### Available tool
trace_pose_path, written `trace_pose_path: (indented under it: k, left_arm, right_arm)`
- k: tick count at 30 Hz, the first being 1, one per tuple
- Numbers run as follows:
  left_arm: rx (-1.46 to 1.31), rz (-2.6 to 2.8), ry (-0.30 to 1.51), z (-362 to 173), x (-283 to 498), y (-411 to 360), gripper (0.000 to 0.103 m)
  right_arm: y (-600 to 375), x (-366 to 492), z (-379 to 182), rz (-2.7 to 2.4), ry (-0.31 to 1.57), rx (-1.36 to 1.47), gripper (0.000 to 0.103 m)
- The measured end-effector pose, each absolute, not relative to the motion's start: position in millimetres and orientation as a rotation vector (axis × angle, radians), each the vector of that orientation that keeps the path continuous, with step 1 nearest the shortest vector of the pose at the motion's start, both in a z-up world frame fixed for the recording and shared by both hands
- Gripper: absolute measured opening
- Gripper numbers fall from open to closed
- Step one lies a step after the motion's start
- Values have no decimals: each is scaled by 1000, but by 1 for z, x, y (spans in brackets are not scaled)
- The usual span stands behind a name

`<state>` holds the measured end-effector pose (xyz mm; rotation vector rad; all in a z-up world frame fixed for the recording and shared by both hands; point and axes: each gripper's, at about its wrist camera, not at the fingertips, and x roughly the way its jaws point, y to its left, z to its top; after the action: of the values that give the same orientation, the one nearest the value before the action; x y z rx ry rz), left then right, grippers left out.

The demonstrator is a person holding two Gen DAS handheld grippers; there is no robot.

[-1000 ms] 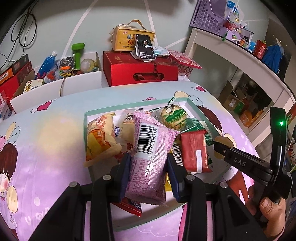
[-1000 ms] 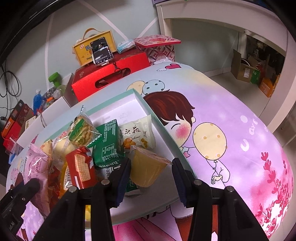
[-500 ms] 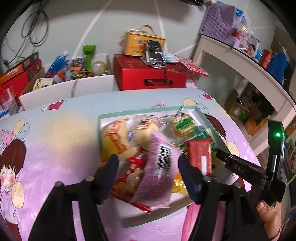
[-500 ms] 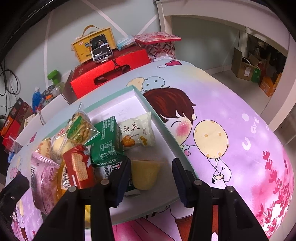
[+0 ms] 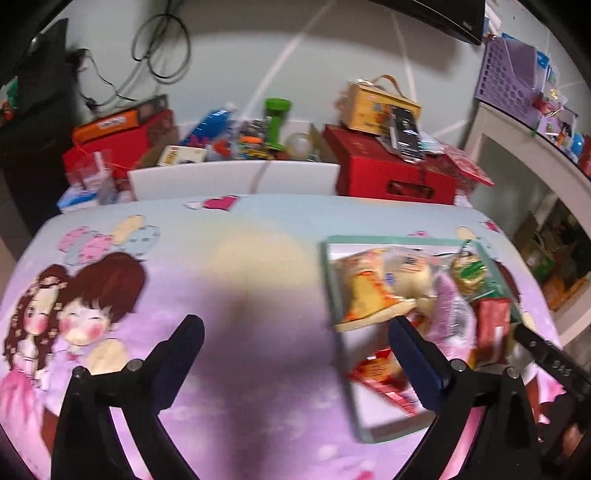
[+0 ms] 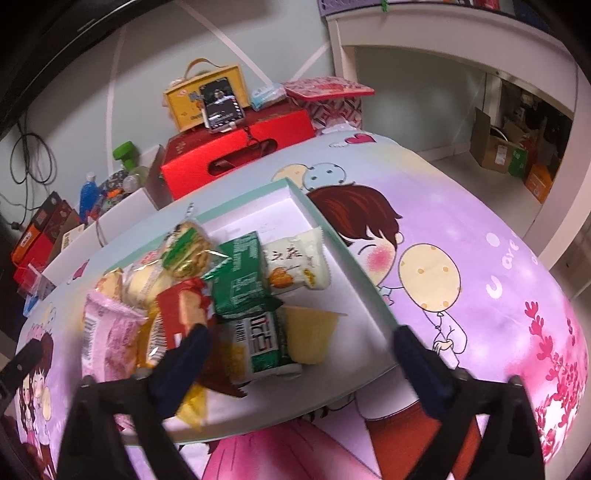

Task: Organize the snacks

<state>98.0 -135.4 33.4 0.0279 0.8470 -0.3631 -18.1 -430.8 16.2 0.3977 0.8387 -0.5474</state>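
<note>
A shallow teal-rimmed tray (image 6: 347, 254) on the table holds several snack packets. Among them are a pink packet (image 6: 107, 339), a red one (image 6: 181, 314), a green one (image 6: 240, 280), a white one (image 6: 295, 266) and a yellow jelly cup (image 6: 310, 332). My left gripper (image 5: 295, 336) is wide open and empty over bare tablecloth, left of the tray (image 5: 327, 280). My right gripper (image 6: 301, 343) is wide open and empty just above the jelly cup at the tray's near edge.
The cartoon-print tablecloth (image 5: 184, 280) covers the table. Behind it stand a red box (image 5: 391, 173), a yellow box with a phone (image 5: 384, 103), a white bin of clutter (image 5: 236, 177) and a white shelf (image 6: 461, 33) at the right.
My left gripper let go of the pink packet in the tray, opened wide and swung left over bare cloth. My right gripper released the jelly cup into the tray and opened wide.
</note>
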Motion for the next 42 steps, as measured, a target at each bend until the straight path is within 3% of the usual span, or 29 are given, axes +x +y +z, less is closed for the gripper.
trace_pose_path:
  k: [10, 22, 42]
  left_arm:
    - [96, -184, 881, 25, 80, -81, 100]
    - [256, -102, 934, 11, 20, -63, 100]
    - [232, -125, 966, 7, 9, -51, 100]
  right_arm:
    - [-361, -22, 30, -426, 793, 287, 103]
    - [-277, -39, 14, -298, 866, 101, 103]
    - [-272, -56, 7, -285, 892, 109, 103]
